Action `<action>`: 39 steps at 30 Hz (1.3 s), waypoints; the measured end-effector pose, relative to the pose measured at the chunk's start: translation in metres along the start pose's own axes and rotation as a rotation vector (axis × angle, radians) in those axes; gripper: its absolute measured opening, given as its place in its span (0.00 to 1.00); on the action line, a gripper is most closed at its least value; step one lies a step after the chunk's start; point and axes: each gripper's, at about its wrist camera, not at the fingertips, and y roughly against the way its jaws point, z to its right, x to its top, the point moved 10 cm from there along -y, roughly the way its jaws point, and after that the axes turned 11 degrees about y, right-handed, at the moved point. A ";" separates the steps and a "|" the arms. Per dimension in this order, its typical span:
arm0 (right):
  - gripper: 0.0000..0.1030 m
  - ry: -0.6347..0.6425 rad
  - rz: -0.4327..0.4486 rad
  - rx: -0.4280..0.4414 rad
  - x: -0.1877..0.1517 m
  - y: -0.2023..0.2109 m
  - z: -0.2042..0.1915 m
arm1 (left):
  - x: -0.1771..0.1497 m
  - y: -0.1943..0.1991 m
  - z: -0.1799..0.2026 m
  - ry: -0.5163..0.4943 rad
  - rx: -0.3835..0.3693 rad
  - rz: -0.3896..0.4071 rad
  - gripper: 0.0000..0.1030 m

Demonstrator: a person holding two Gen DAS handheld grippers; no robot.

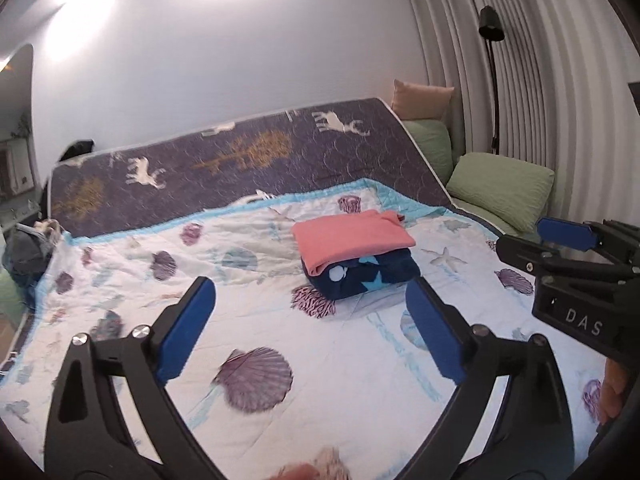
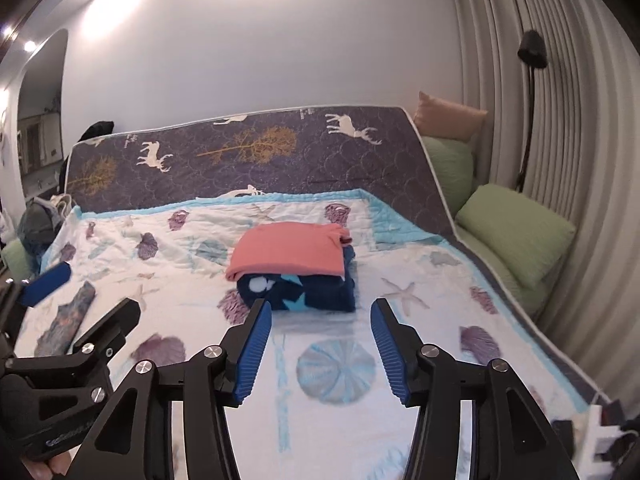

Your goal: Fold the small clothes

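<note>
Coral folded top (image 2: 290,250), navy star-print fleece (image 2: 308,294), white seashell-print quilt (image 2: 420,292), green pillows (image 2: 516,232)

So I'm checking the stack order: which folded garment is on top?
The plain coral-pink garment; it lies on the navy star-patterned one, which rests on the quilt.

The folded salmon-pink garment (image 2: 288,250) is a smooth, matt knit cloth, and the folded navy garment with pale blue stars (image 2: 304,290) beneath it is a thicker, fleecy cloth. The white seashell-print quilt (image 2: 352,400) is stitched, matt cotton-like fabric, slightly puckered, and the upright purple deer-print mattress (image 2: 280,160) shows a quilted textile cover. Both the left gripper (image 1: 308,324) and the right gripper (image 2: 320,350) have matt black plastic bodies, bright metal screw heads, and ribbed blue pads (image 2: 252,356) of rubbery finish.
</note>
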 end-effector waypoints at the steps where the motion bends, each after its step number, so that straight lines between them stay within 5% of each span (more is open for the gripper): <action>1: 0.54 0.001 0.002 -0.001 -0.002 0.008 -0.001 | -0.001 0.011 0.002 -0.006 -0.003 0.004 0.94; 18: 0.68 -0.019 0.018 -0.017 -0.055 0.139 -0.013 | -0.054 0.108 -0.012 0.142 -0.007 -0.049 0.98; 39: 0.70 -0.025 0.010 -0.025 -0.067 0.162 -0.027 | -0.057 0.147 -0.016 0.132 -0.017 -0.001 0.98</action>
